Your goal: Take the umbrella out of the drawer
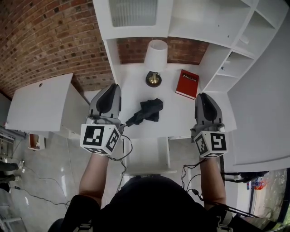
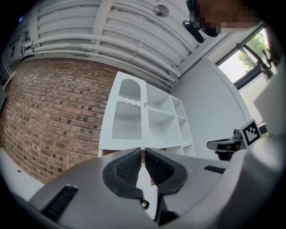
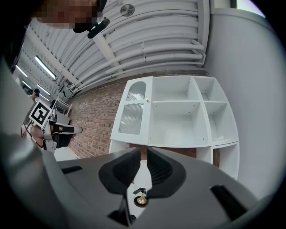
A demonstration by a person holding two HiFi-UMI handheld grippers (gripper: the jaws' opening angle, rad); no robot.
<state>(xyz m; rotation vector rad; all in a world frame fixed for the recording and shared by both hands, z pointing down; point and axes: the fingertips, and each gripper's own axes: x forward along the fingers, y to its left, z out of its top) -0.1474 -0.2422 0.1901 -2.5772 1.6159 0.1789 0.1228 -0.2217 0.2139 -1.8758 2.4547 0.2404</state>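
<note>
Flat on the smooth white table, out of the drawer: a black umbrella, folded short, its soft cloth bunched in loose creases, its stubby dark handle pointing toward 8 o'clock. At 12 o'clock from it, a lamp with a plain white tapered shade over a round, shiny brass foot. At 2 o'clock, a flat red book with pale lettering, well apart from the cloth. At 6 o'clock, jutting from the table's near edge, what looks like a pulled-out white drawer.

At 9 o'clock from the umbrella, raised above the table: the left gripper, grey moulded plastic with ribbed dark pads, jaws pressed together and nothing in them. Just beside its marker cube, the umbrella's handle; touching or not, hard to say. At 3 o'clock, the right gripper, same build, jaws parted by only a slim slot, empty too. Both aimed at the back wall, with nothing between them and the umbrella.

Behind the table, rough red brick wall. At 1 to 3 o'clock, boxy white shelves; at 12 o'clock, a cabinet door with ribbed glass. At 9 o'clock, a second white top. Dark cables hanging under the left gripper, over a grey floor.
</note>
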